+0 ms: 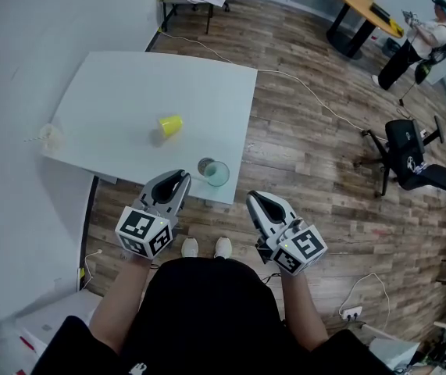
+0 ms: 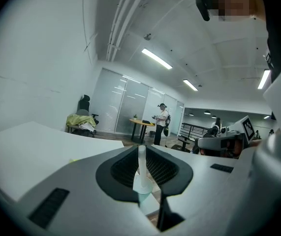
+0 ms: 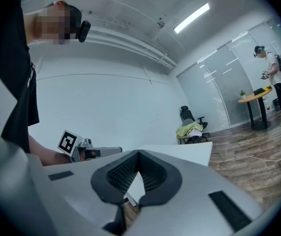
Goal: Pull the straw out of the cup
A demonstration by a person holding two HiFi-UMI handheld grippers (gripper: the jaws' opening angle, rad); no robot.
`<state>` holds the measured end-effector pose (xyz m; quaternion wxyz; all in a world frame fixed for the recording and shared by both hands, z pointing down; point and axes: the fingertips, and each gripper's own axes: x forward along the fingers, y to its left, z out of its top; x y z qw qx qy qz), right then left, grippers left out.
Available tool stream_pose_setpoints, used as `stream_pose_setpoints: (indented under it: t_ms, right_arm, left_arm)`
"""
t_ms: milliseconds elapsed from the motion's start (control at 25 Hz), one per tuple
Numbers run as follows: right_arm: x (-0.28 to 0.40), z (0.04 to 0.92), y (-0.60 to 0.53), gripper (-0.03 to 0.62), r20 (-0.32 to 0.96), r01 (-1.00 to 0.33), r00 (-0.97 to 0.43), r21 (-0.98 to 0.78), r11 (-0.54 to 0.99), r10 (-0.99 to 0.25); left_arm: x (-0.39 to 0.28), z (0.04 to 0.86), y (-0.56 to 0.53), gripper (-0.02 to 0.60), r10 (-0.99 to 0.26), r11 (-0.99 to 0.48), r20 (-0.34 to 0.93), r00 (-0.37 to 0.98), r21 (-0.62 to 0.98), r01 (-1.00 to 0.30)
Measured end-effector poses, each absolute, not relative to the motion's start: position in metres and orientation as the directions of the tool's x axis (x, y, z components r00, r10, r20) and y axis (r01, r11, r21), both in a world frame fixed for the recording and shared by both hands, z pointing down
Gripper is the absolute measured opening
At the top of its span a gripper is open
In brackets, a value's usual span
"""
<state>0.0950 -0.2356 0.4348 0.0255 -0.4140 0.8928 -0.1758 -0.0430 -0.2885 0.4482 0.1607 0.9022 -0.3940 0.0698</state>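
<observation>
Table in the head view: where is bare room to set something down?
Bare: the table's far half behind the yellow cup, and the stretch between that cup and the pale thing at the left edge. Crowded: the near edge, where the left gripper grips the straw of the clear cup.

A wood-plank floor [image 1: 308,155] is spreading across the room, and a plain white wall [image 1: 19,45] is running along its left side. A white rectangular desk [image 1: 129,84] is standing against that wall. A thin white cable [image 1: 301,84] is trailing over the planks past the desk's far corner. A round yellow-topped table on a black base [image 1: 361,6] is standing at the far end, with a person [image 1: 418,41] just beside it. A black office chair [image 1: 410,158] is sitting at the right. Long ceiling strip lights [image 2: 156,59] are glowing, and frosted glass partitions [image 2: 115,102] are closing off the far side.
</observation>
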Motion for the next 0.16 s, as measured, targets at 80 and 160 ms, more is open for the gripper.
stream_pose_setpoints:
  t_ms: [80,160]
  right_arm:
    - [0.0941,0.4361,-0.2351,0.021,0.105,-0.732,-0.655,-0.335,0.594,-0.748]
    - [0.0927,0.4374,-0.2346,0.021,0.109,-0.733,-0.655,-0.334,0.593,-0.748]
  left_arm:
    - [-0.0425,0.4489,-0.2895,0.06,-0.688,-0.639,0.253,0.681,0.235,-0.733]
    - [-0.0425,0.45,-0.2903,0.06,-0.688,-0.638,0.253,0.68,0.236,-0.733]
